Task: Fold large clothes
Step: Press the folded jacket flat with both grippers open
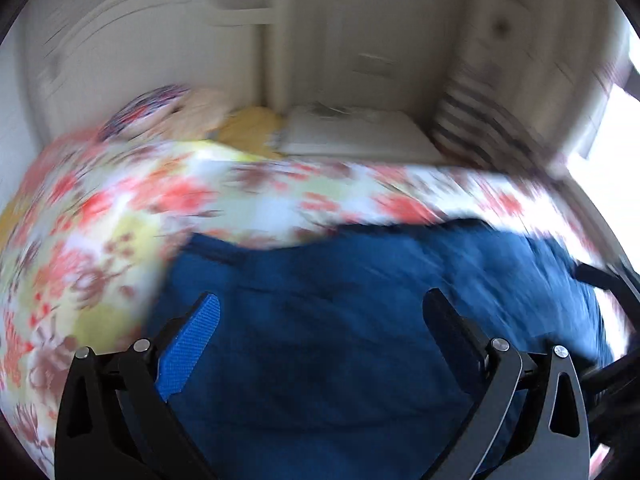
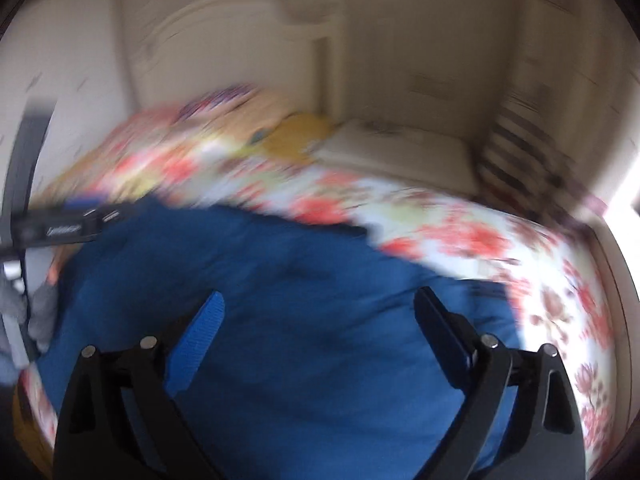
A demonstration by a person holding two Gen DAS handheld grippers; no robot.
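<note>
A large dark blue garment (image 1: 360, 320) lies spread on a bed with a floral cover (image 1: 100, 220). Both views are motion-blurred. My left gripper (image 1: 324, 300) is open and empty, with its jaws wide apart above the blue cloth. My right gripper (image 2: 320, 300) is also open and empty above the same garment (image 2: 280, 280). The left gripper's body shows at the left edge of the right wrist view (image 2: 60, 226), over the garment's far left corner. Part of the right gripper shows dark at the right edge of the left wrist view (image 1: 608, 284).
A cream headboard (image 1: 120, 40) and wall stand behind the bed. Pillows (image 1: 352, 132), a yellow cloth (image 1: 252, 128) and a striped cushion (image 1: 472, 128) lie at the head. A bright window (image 1: 616, 128) is at right. The floral cover (image 2: 520, 248) extends right of the garment.
</note>
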